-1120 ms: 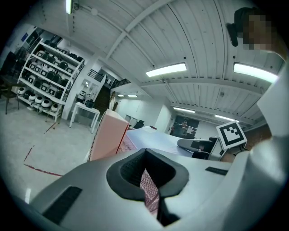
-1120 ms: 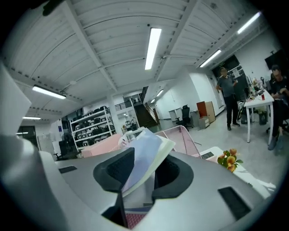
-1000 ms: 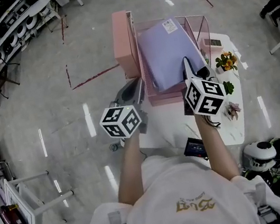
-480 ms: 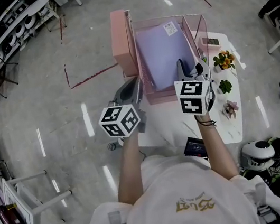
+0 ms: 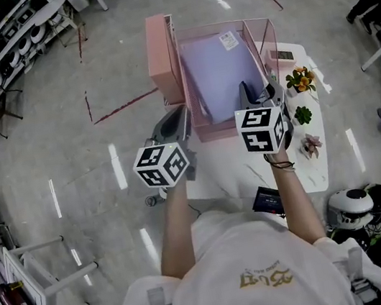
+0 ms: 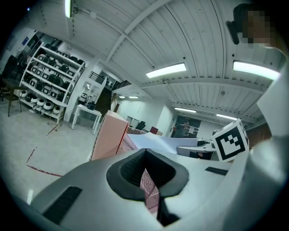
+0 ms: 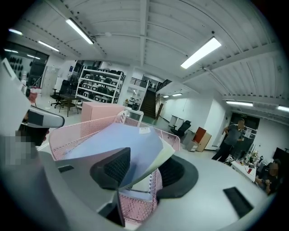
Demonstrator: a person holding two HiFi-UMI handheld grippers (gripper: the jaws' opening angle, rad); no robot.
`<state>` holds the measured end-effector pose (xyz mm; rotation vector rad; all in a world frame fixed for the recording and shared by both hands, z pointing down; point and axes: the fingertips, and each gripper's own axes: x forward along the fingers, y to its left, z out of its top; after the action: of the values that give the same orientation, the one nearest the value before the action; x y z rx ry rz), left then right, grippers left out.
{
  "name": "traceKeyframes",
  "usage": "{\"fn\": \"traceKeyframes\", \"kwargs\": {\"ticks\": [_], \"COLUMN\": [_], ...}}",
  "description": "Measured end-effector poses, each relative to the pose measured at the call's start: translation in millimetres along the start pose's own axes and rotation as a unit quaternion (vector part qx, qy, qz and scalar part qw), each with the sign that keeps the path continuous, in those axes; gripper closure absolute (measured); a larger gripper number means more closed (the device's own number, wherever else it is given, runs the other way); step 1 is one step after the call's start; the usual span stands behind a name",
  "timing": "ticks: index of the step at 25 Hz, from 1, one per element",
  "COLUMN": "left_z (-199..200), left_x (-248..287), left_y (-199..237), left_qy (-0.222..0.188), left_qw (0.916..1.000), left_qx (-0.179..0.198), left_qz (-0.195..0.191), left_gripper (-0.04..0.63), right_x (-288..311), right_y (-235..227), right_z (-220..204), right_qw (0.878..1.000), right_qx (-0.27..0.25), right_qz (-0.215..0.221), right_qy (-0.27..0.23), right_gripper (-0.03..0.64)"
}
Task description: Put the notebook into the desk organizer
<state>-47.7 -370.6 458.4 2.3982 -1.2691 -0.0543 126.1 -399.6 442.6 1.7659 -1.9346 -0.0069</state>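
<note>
Straddling the notebook (image 5: pixel 217 77) (label (image 5: pixel 229 40) unreadable), right hand-held gripper (image 5: pixel 258 92) has just been opening; left hand-held gripper (image 5: pixel 178 117) clamps desk organizer (image 5: pixel 213 132).

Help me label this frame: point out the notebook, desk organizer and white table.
notebook (image 5: pixel 217 77), head view, lavender cover.
desk organizer (image 5: pixel 161 58), head view, pink side wall.
white table (image 5: pixel 305 173), head view, bare top.

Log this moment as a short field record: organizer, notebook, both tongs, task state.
desk organizer: pink mesh, open top
notebook: lavender, leaning inside the desk organizer
left tongs: shut on the desk organizer's mesh wall
right tongs: jaws have just been opening; notebook's near corner between them, one pad clear of it
task: notebook in; right tongs not yet withdrawn
</note>
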Motion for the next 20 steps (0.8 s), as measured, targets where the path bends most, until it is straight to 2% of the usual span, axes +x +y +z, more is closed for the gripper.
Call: {"fn": "traceKeyframes", "kwargs": {"ticks": [10,11,12,15,20], "left_z": [0,1,1,0,1], "left_x": [2,2,1,1,2], "left_y": [-1,-1,0,4,3], "left_qy": [0.003,0.003,0.003,0.001,-0.001], "left_qw": [0.9999,0.9999,0.9999,1.0000,1.0000], "left_qx": [0.011,0.011,0.010,0.005,0.004], "left_qz": [-0.003,-0.003,-0.003,-0.002,-0.006], "left_gripper": [0.578,0.578,0.578,0.578,0.578], "right_x": [7,11,14,19,14], "right_y": [-9,-9,-8,-7,-3], "right_z": [-7,-6,-4,3,0], "right_qw": [0.999,0.998,0.997,0.996,0.999], "right_qx": [-0.038,-0.051,-0.068,-0.086,-0.040], "right_qz": [-0.023,-0.025,-0.026,-0.021,0.003], "right_qy": [0.015,0.014,0.013,0.010,0.008], "right_gripper": [0.365,0.328,0.184,0.173,0.176]}}
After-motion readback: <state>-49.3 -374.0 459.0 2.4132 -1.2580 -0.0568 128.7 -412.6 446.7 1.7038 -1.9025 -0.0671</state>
